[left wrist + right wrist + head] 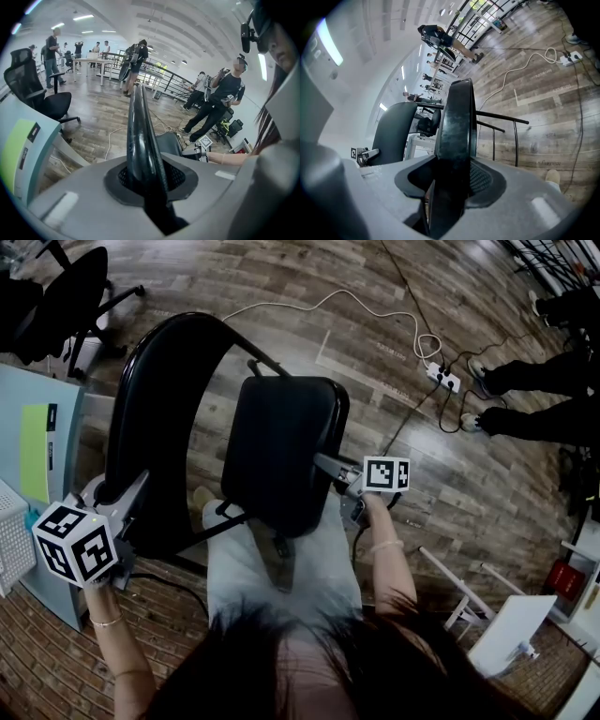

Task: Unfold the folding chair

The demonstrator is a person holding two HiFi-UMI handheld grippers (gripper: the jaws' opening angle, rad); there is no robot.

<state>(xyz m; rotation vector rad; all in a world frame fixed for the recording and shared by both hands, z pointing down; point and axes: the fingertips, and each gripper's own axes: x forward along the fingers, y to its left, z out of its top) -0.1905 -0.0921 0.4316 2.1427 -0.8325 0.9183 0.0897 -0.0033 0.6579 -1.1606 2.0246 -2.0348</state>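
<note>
- The black folding chair (pixel 178 418) stood on the wooden floor (pixel 422 493) right in front of us, close against our knees.
- Its curved backrest (pixel 155 381) lay to the left in the head view, and the padded seat (pixel 281 446) sat in the middle, its broad face turned up toward the head camera.
- We could not tell from these views how far the seat had come down from the backrest.
- The left gripper (pixel 131 502) was clamped on the thin lower-left rim of the backrest; its own view showed the rim running straight up between the two pads, with both pressed against it.
- The right gripper (pixel 330 467) held the right edge of the seat; in its own view the thick edge filled the space between the jaws, which stood wide around it.
- Thin black frame tubes (pixel 501 119) showed beyond the seat in the right gripper view.
- A white cable (pixel 375 310) ran across the floor to a power strip (pixel 444 378), well apart from the chair.
- An office chair (pixel 66 296) stood at the upper left, and a bystander's legs (pixel 534 376) reached in from the right.
</note>
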